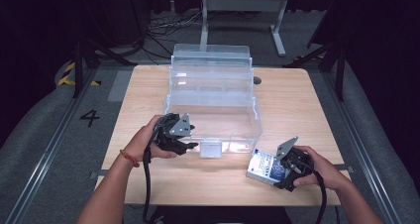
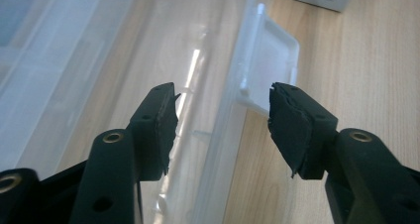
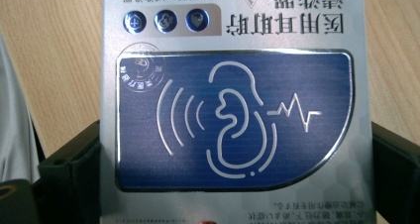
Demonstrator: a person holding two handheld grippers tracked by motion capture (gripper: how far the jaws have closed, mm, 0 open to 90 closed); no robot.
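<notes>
Worktop: a pale wooden worktop (image 1: 148,87) carries everything; dark floor and metal frames lie around it.
Box: a clear plastic storage box with a hinged lid (image 1: 213,116) sits at the middle of the worktop, lid thrown back and standing open behind it. In the high view nothing shows inside its base.
Latch: a small clear plastic latch flap (image 1: 210,149) hangs at the middle of the box's near wall; in the left gripper view it (image 2: 270,68) stands out from that wall over the wood.
Left gripper: the black left gripper (image 1: 190,145) is held in the left hand (image 1: 148,140) at the near left of the box, pointing toward the latch flap.
Left fingers: the 2 fingers (image 2: 161,122) stand apart, with the box's near wall rising through the gap between them and the latch flap just beyond the tips; neither pad presses on anything.
Carton: a flat silver and blue cardboard carton printed with a white ear symbol (image 1: 265,167) lies low over the near right part of the worktop, just outside the box's near right corner.
Right gripper: the black right gripper (image 1: 280,173), in the right hand (image 1: 317,168), has its 2 fingers clamped on the carton's 2 long edges, as the right gripper view shows (image 3: 233,120).
</notes>
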